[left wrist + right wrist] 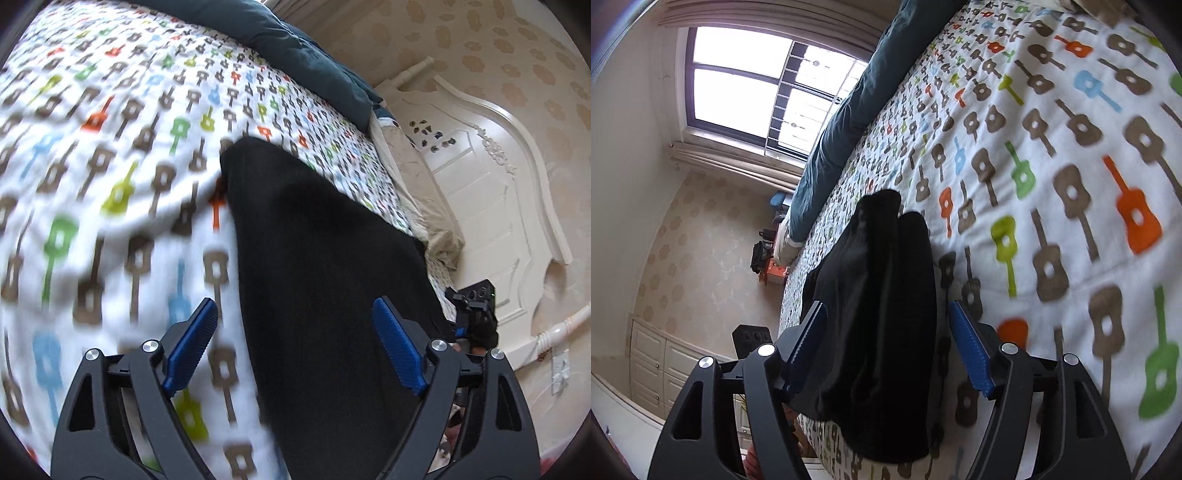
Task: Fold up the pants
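**Black pants lie folded on the guitar-print bed, both grippers spread apart**

The black pants (pixel 317 280) lie as a long dark strip on the bed's guitar-print cover (pixel 110 192), near its edge. The left gripper (pixel 295 347) hovers over them, blue fingers (pixel 192 343) wide and gripping nothing. The right gripper (pixel 890 354) straddles the strip's bunched end, fingers (pixel 971 354) also apart, pads not pressing the cloth. A teal blanket (pixel 842 122) lies along the far side; a white headboard (pixel 491 206) stands beside the bed.

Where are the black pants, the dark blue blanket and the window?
Pants (pixel 317 280): left wrist view, middle of the cloth.
Blanket (pixel 849 110): right wrist view, middle of its length.
Window (pixel 738 77): right wrist view, left pane.
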Tool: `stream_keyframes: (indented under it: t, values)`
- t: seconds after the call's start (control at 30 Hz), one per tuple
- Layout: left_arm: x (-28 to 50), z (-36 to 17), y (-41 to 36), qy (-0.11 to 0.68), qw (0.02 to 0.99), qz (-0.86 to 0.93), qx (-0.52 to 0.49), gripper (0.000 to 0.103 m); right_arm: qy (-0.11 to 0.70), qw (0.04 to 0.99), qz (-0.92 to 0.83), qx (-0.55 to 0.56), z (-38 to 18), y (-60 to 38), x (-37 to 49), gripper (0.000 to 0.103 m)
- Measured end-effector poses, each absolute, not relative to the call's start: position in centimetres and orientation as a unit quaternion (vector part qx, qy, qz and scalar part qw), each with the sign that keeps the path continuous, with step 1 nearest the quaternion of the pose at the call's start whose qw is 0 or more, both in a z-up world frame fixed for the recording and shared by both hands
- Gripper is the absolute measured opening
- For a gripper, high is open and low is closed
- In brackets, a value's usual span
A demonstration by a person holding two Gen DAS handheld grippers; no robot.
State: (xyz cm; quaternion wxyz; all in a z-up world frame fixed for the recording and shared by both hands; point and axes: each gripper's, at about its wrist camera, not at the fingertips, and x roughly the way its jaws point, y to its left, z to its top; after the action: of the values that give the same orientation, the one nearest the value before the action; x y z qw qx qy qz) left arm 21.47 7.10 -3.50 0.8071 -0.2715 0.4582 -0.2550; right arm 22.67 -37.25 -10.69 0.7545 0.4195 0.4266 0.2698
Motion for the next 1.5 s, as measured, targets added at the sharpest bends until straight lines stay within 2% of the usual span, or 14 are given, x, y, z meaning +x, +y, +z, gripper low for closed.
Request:
stream_keyframes:
  t: [0.07,0.53,0.6,0.67,0.7,0.77,0.9,1.33,1.5]
  values:
    - [20.1,-3.8,7.2,0.462,0.801,-0.259,-0.279,0.090,0.427,0.754,0.271,0.419,-10.6,-37.1,21.6,0.069]
    - [16.4,-5.0,3.4,0.451,0.777,-0.298,-0.321,0.091,0.439,0.752,0.274,0.408,-10.9,-33.2,18.2,0.075]
    - [16.4,-5.1,2.3,0.457,0.791,-0.280,-0.294,0.076,0.453,0.759,0.260,0.389,-10.9,-32.3,18.3,0.060]
    - [16.1,-5.0,1.9,0.459,0.797,-0.275,-0.282,0.068,0.458,0.760,0.253,0.385,-11.0,-32.1,18.4,0.044]
    - [16.0,-4.9,1.9,0.457,0.797,-0.277,-0.281,0.060,0.455,0.758,0.256,0.390,-11.0,-32.2,18.3,0.041]
    - [15.9,-4.5,2.0,0.455,0.797,-0.281,-0.280,0.053,0.448,0.758,0.262,0.394,-10.7,-32.5,17.8,0.036]
    - [15.3,-3.9,2.6,0.449,0.799,-0.284,-0.283,0.048,0.437,0.765,0.271,0.389,-9.6,-32.4,16.7,0.034]
    - [10.9,-5.4,3.7,0.443,0.798,-0.291,-0.288,0.050,0.445,0.738,0.284,0.421,-12.2,-32.7,13.8,0.034]
    - [10.6,-5.3,3.5,0.436,0.810,-0.279,-0.277,0.072,0.442,0.732,0.288,0.431,-12.5,-33.3,13.5,0.044]
